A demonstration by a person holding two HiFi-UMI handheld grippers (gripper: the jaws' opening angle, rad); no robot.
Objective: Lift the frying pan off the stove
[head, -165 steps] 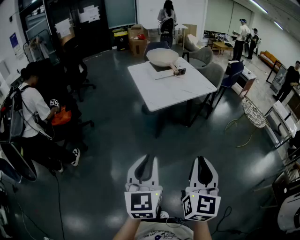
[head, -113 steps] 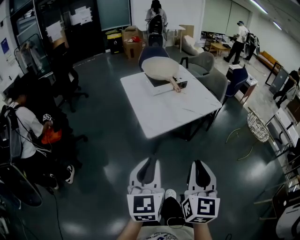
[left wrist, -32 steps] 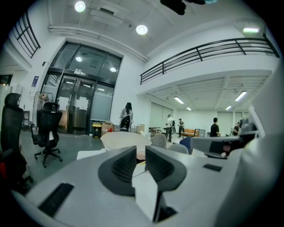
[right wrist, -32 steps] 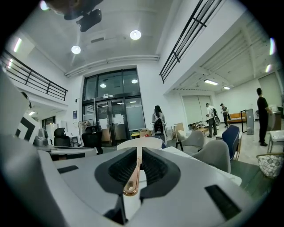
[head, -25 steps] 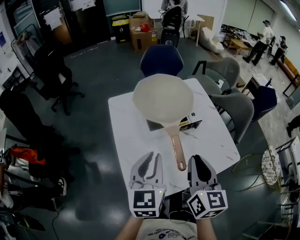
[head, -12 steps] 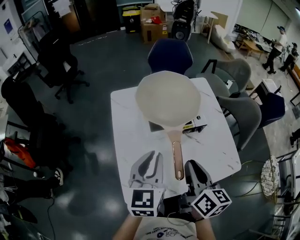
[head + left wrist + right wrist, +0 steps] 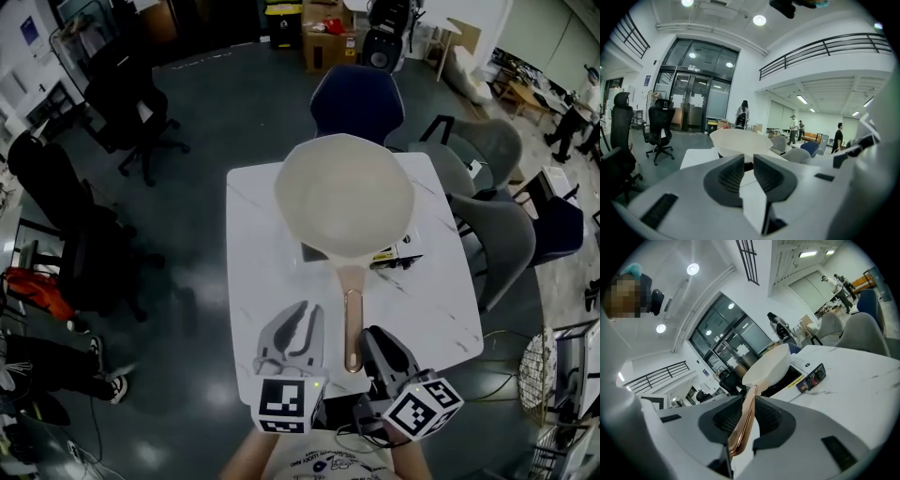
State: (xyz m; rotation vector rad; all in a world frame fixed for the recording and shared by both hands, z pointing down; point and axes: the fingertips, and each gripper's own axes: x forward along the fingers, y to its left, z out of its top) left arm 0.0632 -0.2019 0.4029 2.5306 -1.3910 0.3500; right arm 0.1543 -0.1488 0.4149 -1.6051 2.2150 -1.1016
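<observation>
The frying pan (image 7: 344,195) sits on the stove (image 7: 317,251), frame centre (white table (image 7: 253,281)). The right gripper (image 7: 375,339) has just been opening, jaws slightly apart around the handle (image 7: 352,323); the left gripper (image 7: 302,311) is closed, empty.

1. You can read no word, brand or number in any view.
2. Marker cubes on your left gripper (image 7: 300,312) and right gripper (image 7: 367,337) carry black-and-white square codes only, with no letters or digits.
3. The stove (image 7: 812,375) has a yellow label strip beside its knobs, and the print is too small for you to read.
4. The lettering on the blue wall sign (image 7: 28,30) and the paper sheets (image 7: 697,99) on the glass doors (image 7: 677,108) is too blurred to read.
</observation>
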